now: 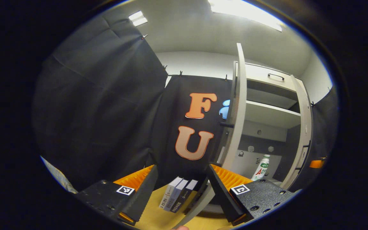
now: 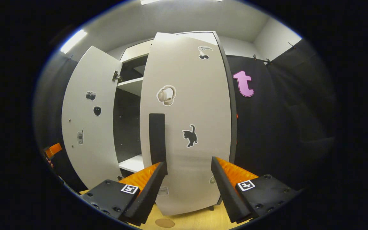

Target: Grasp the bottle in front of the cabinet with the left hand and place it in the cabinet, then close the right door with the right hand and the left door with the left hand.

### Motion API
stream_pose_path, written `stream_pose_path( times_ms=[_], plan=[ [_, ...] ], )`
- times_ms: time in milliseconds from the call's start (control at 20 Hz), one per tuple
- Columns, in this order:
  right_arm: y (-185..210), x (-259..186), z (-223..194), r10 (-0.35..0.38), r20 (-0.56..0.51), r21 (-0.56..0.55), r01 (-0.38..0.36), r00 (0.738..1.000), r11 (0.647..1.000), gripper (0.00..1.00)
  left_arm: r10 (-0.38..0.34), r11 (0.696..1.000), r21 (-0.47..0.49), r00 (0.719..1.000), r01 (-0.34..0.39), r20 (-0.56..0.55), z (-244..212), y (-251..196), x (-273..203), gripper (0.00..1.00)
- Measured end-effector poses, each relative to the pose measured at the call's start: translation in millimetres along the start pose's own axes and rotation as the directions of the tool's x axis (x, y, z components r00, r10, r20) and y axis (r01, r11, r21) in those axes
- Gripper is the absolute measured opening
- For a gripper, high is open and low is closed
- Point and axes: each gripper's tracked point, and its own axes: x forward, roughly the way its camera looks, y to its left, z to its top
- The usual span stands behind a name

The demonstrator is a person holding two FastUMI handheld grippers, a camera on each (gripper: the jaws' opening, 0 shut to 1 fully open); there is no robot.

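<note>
The left gripper (image 1: 182, 188) is wide open and holds nothing. The bottle (image 1: 261, 167) stands inside the cabinet (image 1: 272, 115), at about 2 o'clock from it. The right gripper (image 2: 187, 188) is open too, just in front of the right door (image 2: 187, 127).

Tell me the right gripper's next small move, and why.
Probably push the right door on toward shut: the bottle already stands inside the cabinet, and the open right gripper faces that door's outer side, which looks still ajar.
</note>
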Motion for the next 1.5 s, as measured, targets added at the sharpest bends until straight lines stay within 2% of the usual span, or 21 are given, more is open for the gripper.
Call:
stream_pose_path(
  times_ms=[100,150,400,650,950,1050,1100,1250,1300,1350,1500],
  plan=[
    [-0.2,-7.8,-5.7,0.005,-0.006,0.009,-0.005,1.0,1.0,0.96,0.02,1.0,0.016,1.0,-0.02,0.02,6.7,8.2,16.3,0.97],
    [-3.4,-11.9,-7.7,0.001,-0.009,0.008,-0.001,1.0,1.0,0.96,0.025,0.999,0.042,0.999,-0.026,0.032,10.2,11.4,26.1,0.94],
    [-23.7,-30.5,-15.5,-0.051,-0.02,0.008,0.051,0.999,0.999,0.96,-0.028,0.992,0.123,0.998,0.022,0.052,15.4,-1.7,59.4,0.94],
    [-41.8,-41.8,-20.2,-0.103,-0.021,0.02,0.103,0.994,0.994,0.96,-0.016,0.987,0.161,0.998,0.006,0.06,10.7,0.0,70.7,0.94],
    [-51.2,-46.0,-22.3,-0.119,-0.013,0.042,0.12,0.993,0.992,0.96,-0.099,0.971,0.222,0.994,0.085,0.054,15.0,-28.2,64.6,0.92],
    [-52.5,-45.7,-22.9,-0.117,-0.013,0.037,0.117,0.993,0.992,0.96,-0.14,0.97,0.207,0.989,0.129,0.038,12.2,-42.4,58.9,0.92],
    [-53.0,-45.9,-22.9,-0.112,-0.013,0.037,0.113,0.994,0.993,0.96,-0.161,0.97,0.188,0.986,0.153,0.028,8.9,-51.0,55.2,0.87],
    [-55.1,-47.5,-23.8,-0.104,-0.014,0.043,0.104,0.994,0.994,0.96,-0.205,0.966,0.161,0.979,0.201,0.01,4.1,-74.0,48.4,0.92],
    [-57.4,-48.7,-24.1,-0.106,-0.015,0.043,0.106,0.994,0.993,1.0,-0.21,0.964,0.167,0.978,0.206,0.009,3.4,-79.6,46.7,0.92],
    [-59.5,-49.2,-24.3,-0.11,-0.015,0.04,0.111,0.994,0.993,0.96,-0.216,0.962,0.173,0.976,0.212,0.009,2.6,-85.0,43.3,0.87],
    [-67.9,-56.9,-25.3,-0.128,-0.015,0.038,0.128,0.992,0.991,0.96,-0.249,0.955,0.167,0.968,0.246,-0.004,-2.6,-103.5,40.8,0.92]
  ],
)
